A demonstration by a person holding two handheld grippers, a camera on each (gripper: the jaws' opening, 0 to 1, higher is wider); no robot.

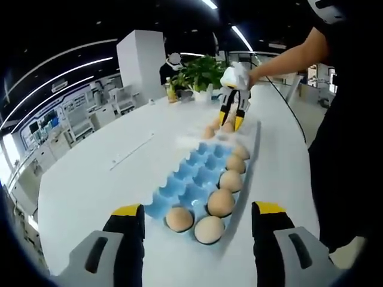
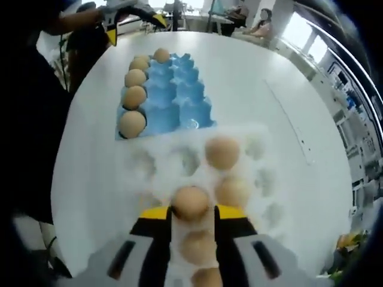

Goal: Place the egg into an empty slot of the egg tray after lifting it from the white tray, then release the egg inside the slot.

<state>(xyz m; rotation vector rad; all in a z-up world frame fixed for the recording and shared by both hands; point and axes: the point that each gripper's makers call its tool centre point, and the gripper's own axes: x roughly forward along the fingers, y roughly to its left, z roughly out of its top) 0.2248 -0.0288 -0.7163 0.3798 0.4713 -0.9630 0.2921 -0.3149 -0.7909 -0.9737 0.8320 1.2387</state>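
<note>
The blue egg tray (image 1: 192, 177) lies on the white table just past my left gripper (image 1: 198, 209), which stands open above the near end. Several brown eggs (image 1: 221, 202) fill its right column and near row. Beyond it sits the white tray (image 1: 191, 141). There my right gripper (image 1: 232, 119), held by a hand, is shut on an egg (image 1: 227, 127). In the right gripper view that egg (image 2: 190, 203) sits between the yellow tips of my right gripper (image 2: 191, 213), over the white tray (image 2: 257, 149), which holds several more eggs (image 2: 222, 152). Farther off, the blue tray (image 2: 179, 101) has a column of eggs (image 2: 134, 97).
A potted plant (image 1: 200, 72) and a white pillar (image 1: 140, 60) stand at the table's far end. A thin strip (image 1: 131, 152) lies on the table left of the trays. The person's dark-clothed body (image 1: 347, 149) is along the right edge. The left gripper (image 2: 128, 15) hovers beyond the blue tray.
</note>
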